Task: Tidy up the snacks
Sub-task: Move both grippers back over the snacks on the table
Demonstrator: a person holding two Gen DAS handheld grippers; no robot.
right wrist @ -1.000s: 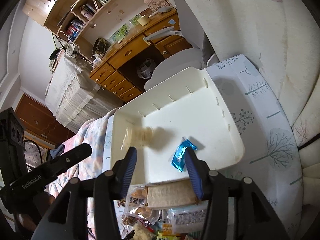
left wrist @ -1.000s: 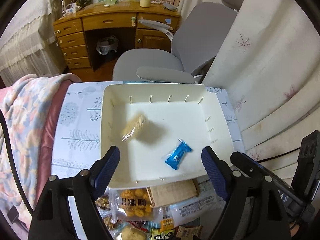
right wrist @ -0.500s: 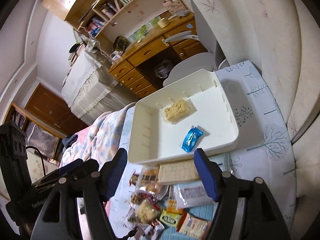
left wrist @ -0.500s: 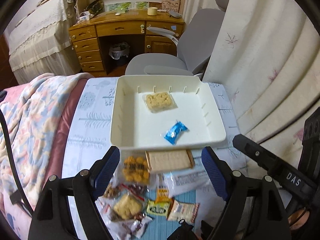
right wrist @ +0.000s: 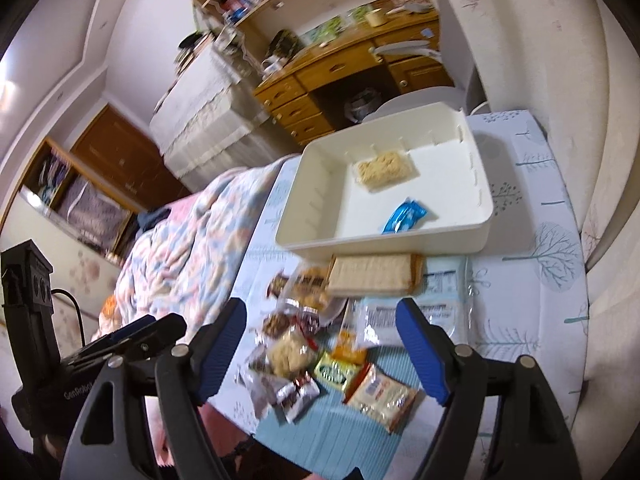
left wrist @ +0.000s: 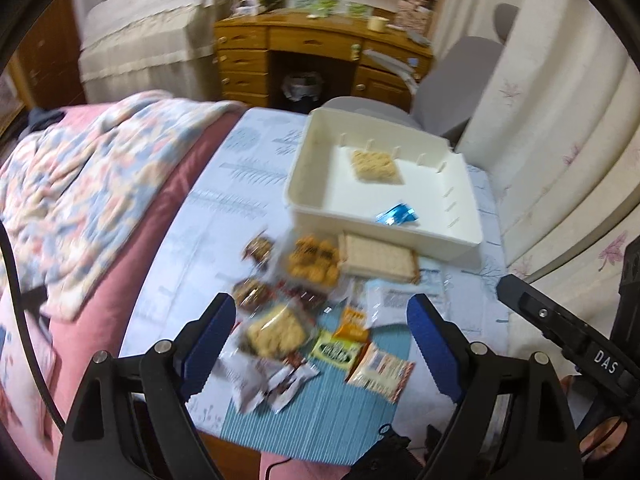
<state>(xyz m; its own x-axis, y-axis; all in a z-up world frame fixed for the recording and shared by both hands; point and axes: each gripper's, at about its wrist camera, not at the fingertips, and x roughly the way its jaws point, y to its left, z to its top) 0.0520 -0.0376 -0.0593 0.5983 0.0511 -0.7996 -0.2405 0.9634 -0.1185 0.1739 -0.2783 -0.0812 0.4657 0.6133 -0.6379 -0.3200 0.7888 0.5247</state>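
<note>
Table (left wrist: 224,216), white cloth printed with pale blue trees. On it, far side: cream rectangular plastic bin (left wrist: 384,226), slotted inner walls, holding a clear-wrapped beige noodle-like block (left wrist: 376,165) at the back and a small blue foil packet (left wrist: 396,215) near the front wall.

Striped light-blue mat (left wrist: 320,408), near edge, part under a loose heap of snack packets (left wrist: 304,308) just before the bin; wrapped pale cracker sandwich (left wrist: 378,258) lies against the bin's front wall.

Left gripper (left wrist: 320,344), blue pads: jaws opening, nothing between them, above the heap.

Right gripper (right wrist: 320,344): likewise opening, empty, over the heap.
</note>
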